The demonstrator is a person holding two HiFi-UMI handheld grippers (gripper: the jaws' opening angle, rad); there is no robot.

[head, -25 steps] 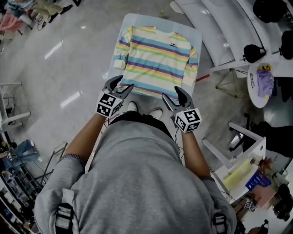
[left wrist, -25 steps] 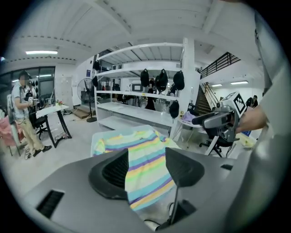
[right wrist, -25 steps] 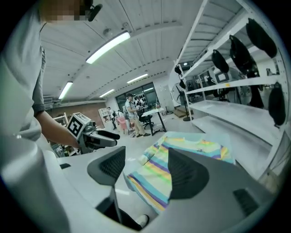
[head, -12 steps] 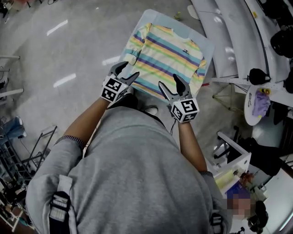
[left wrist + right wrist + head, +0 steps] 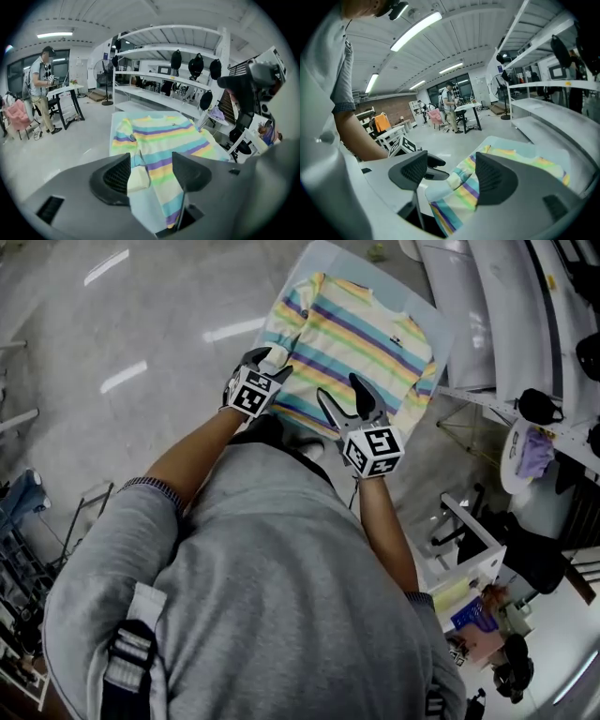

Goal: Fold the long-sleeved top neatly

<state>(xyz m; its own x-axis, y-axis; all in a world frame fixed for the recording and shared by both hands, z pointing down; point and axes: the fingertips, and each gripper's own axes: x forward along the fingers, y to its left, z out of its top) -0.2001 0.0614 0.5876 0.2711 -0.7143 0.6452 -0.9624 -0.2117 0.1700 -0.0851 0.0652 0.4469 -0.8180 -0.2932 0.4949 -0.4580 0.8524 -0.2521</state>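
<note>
Left gripper (image 5: 270,362) hovered over striped top (image 5: 361,334), sleeve side, 9 o'clock; right gripper (image 5: 339,388) at hem, 6 o'clock. Both sets of fingers (image 5: 361,399) spread, just been opening, gripped nothing.

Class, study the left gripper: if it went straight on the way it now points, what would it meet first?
Probably the striped top, near its pale sleeve cuff. The left gripper has just been opening its jaws, with nothing gripped; depth is unclear.

Top (image 5: 361,338), upper centre: horizontal stripes in pastel yellow, teal, purple, green. Table (image 5: 356,276): pale blue. Left gripper (image 5: 267,362), right gripper (image 5: 339,392): dark grey, black-and-white marker cubes. Sweatshirt (image 5: 281,596), lower frame: plain grey.
</note>
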